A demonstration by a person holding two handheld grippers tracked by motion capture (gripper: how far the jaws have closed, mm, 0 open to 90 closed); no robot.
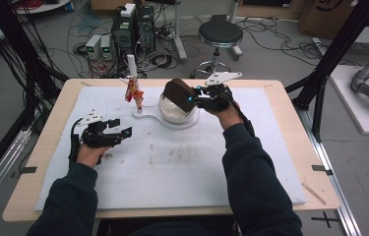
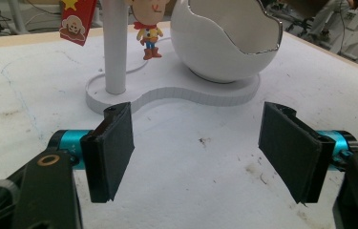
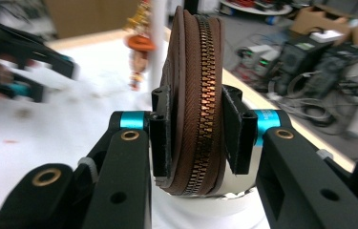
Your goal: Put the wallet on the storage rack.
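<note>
The right gripper clamps a brown zippered pouch edge-on between its pads, held above the white egg-shaped bowl near the far edge of the white mat. The left gripper hovers toward the mat's left edge, jaws wide apart and holding nothing.

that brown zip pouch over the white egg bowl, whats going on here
A person works at a table with a hand-held gripper in each hand. The right hand-held gripper is clamped on a brown zippered pouch, holding it edge-up just above the white egg-shaped bowl on its white stand. The left hand-held gripper is open and empty, low over the white mat, pointing at the stand, where a small cowboy figure hangs by the post.
</note>
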